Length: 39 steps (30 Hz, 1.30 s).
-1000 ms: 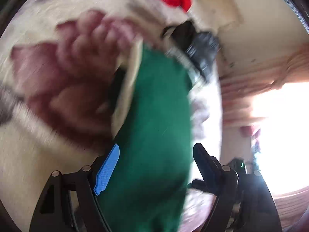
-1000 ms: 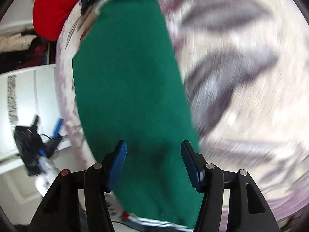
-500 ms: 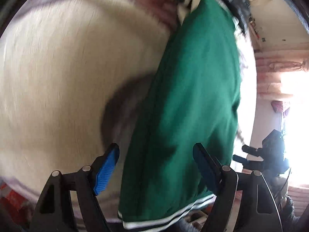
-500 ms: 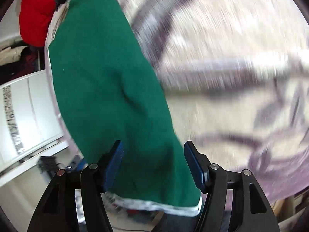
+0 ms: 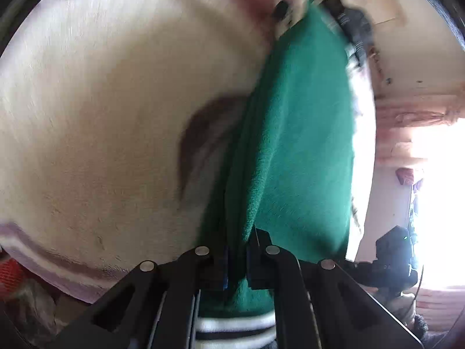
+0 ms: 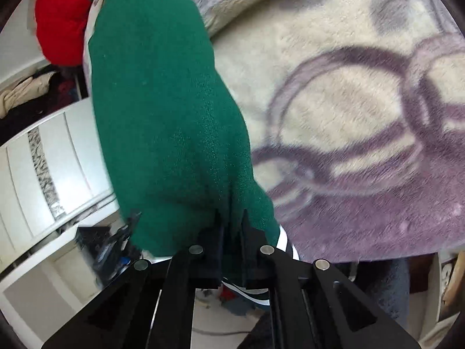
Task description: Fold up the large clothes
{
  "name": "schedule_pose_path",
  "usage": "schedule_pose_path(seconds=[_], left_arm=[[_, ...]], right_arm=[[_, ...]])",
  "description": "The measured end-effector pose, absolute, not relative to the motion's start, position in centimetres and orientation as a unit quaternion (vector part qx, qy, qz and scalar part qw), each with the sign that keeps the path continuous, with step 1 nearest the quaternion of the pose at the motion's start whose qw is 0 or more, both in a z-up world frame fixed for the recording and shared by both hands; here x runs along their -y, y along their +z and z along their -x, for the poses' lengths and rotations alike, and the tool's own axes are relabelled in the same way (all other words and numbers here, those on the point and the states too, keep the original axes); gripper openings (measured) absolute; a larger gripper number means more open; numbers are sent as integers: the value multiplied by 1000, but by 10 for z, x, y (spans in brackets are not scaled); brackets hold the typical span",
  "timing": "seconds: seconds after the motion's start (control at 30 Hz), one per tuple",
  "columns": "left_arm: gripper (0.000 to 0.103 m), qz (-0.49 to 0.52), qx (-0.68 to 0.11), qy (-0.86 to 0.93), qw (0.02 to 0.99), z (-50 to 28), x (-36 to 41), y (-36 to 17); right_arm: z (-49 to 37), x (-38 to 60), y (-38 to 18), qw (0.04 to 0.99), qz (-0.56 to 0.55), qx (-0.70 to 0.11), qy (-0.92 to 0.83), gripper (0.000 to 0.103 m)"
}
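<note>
Both grippers, wide open half a second ago, are now clamping the green garment [image 5: 299,133]: the left gripper [image 5: 236,257] and right gripper [image 6: 232,237] are each pinching its striped hem, over the blanket [image 6: 348,101], so lifting for a fold looks ready.

Garment [image 5: 299,133] on blanket [image 5: 110,122], near edge pinched between closed jaws of left gripper [image 5: 237,258] and right gripper [image 6: 231,250]; second garment [image 6: 59,17] behind it.
</note>
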<state>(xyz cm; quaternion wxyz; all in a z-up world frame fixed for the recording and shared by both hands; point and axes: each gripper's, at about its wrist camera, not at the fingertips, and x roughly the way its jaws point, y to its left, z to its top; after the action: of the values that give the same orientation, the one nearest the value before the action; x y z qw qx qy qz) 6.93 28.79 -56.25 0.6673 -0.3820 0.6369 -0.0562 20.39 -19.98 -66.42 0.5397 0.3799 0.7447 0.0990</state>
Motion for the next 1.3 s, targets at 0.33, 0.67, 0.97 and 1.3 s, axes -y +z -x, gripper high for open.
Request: schedule_pose_path(seconds=[0.33, 0.67, 0.97, 1.3], left_arm=[[63, 412, -626, -83, 657, -46, -287, -548], [23, 391, -617, -42, 682, -32, -306, -557], [26, 399, -632, -38, 663, -55, -300, -590], [75, 396, -610, -90, 681, -50, -307, -564]], right_arm=[[-165, 214, -699, 503, -424, -749, 78, 64], [-137, 182, -701, 499, -460, -723, 128, 6], [-127, 126, -731, 486, -392, -775, 94, 8], [-130, 127, -730, 547, -398, -719, 159, 79]])
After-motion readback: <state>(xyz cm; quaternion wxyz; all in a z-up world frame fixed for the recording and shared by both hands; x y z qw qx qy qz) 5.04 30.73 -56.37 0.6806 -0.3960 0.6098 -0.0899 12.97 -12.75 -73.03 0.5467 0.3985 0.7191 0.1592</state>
